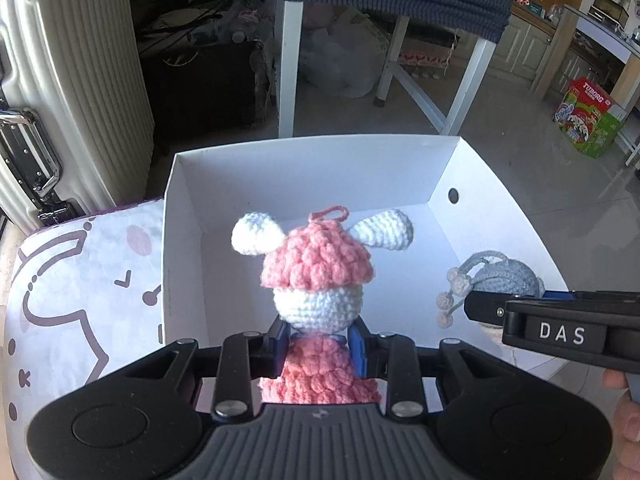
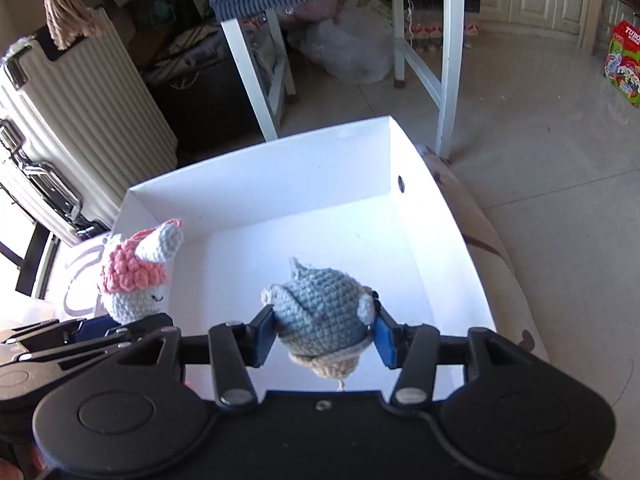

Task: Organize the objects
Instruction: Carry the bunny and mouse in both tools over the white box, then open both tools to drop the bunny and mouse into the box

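Note:
My left gripper (image 1: 320, 340) is shut on a pink-and-white crochet bunny doll (image 1: 316, 276), pinched at the neck and held upright over the near edge of a white cardboard box (image 1: 304, 168). In the right wrist view the same pink doll (image 2: 136, 280) shows at the left, over the box's near left corner. My right gripper (image 2: 324, 334) is shut on a grey-blue crochet doll (image 2: 320, 312), gripped by its sides above the white box (image 2: 280, 188). That grey doll (image 1: 500, 276) also appears at the right of the left wrist view. The box floor that shows is bare.
The box rests on a cushion printed with a cartoon face (image 1: 80, 280). A ribbed cream suitcase (image 1: 76, 92) stands to the left. Behind the box is a white-legged stool (image 1: 288, 60) with a dark blue knit cover. A colourful carton (image 1: 588, 116) sits on the tiled floor at right.

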A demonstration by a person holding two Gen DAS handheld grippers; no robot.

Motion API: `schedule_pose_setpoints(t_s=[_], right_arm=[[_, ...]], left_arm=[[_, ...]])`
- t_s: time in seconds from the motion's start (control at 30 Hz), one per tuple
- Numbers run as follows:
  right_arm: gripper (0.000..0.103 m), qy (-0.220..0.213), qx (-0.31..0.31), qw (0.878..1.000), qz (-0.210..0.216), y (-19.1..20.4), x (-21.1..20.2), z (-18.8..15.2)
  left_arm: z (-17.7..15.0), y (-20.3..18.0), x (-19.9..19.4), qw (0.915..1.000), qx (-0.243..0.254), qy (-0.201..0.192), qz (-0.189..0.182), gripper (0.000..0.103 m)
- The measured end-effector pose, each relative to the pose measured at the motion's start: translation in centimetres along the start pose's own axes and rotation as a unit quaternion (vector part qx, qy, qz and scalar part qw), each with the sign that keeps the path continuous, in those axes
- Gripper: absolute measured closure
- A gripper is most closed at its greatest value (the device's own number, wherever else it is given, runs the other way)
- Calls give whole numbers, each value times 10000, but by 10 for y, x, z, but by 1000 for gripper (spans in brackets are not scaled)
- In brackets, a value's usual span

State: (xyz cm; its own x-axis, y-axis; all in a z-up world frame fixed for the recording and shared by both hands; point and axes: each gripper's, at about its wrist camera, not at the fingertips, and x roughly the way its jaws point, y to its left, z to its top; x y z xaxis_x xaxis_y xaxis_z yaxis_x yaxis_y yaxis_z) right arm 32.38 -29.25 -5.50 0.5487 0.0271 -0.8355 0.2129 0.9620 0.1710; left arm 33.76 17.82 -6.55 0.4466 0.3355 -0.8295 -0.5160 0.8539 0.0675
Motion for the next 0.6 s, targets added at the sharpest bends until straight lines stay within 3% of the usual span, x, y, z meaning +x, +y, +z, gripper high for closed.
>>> schedule_pose_setpoints(t_s=[0.23,0.53,0.6], right_arm=[[52,264,-163,9994,-147,-5,16,3],[52,314,-345,9984,-321,-11,22,8],[52,324,-387,9982,-314,-12,24,8]], left_arm=[[-3,0,22,9989,-150,436,-14,70],[-7,3,38,9962,-307,779,253,69],[-6,3,38,9961,-324,761,308,64]])
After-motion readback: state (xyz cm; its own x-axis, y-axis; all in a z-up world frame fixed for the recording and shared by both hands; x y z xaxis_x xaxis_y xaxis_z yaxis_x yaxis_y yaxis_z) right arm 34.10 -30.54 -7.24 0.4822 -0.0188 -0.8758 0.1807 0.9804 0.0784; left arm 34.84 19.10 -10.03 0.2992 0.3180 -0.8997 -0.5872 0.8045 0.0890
